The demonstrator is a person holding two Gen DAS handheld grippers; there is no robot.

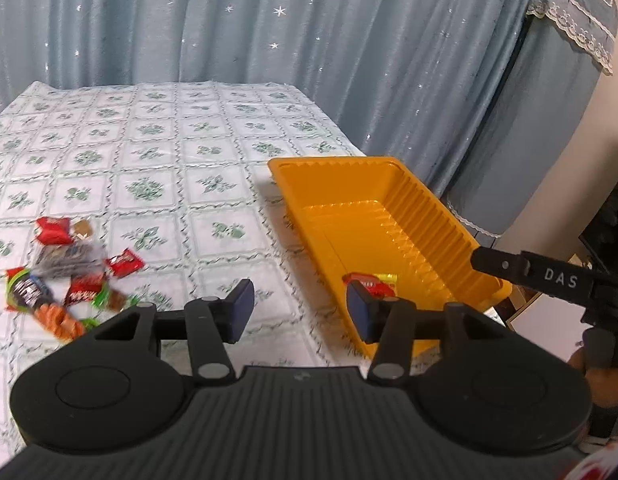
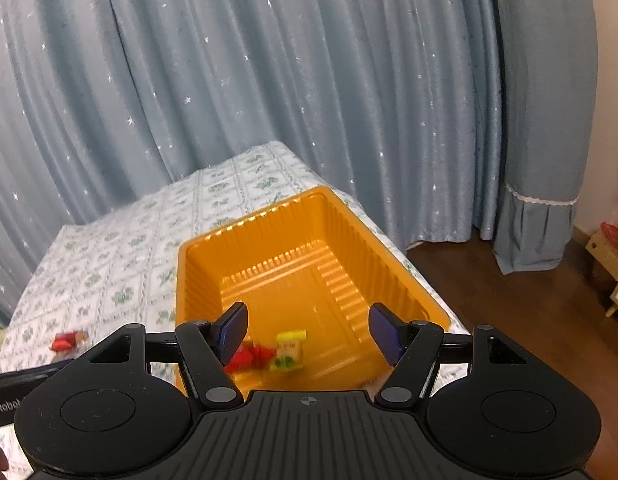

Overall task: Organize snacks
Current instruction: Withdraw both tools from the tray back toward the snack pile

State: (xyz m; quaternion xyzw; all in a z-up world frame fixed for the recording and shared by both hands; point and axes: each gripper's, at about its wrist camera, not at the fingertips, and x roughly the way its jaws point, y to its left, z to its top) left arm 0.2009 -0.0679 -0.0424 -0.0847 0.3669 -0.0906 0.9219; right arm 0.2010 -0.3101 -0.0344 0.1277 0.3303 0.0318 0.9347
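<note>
Both pairs of jaws stand apart with nothing between their blue pads: the right gripper [image 2: 308, 334] gapes wide directly above the near end of the orange plastic tray [image 2: 193, 280], where a red wrapped snack [image 2: 249, 356] and a yellow-green packet [image 2: 289, 350] lie on its floor, judged to be a drop just made, while the left gripper [image 1: 300, 309] hovers moderately open over the floral tablecloth [image 1: 189, 184] between tray and pile. Off to its left waits the heap of unsorted snacks [image 1: 65, 276], likely its next target, and star-speckled blue curtains [image 2: 269, 80] close the background.
</note>
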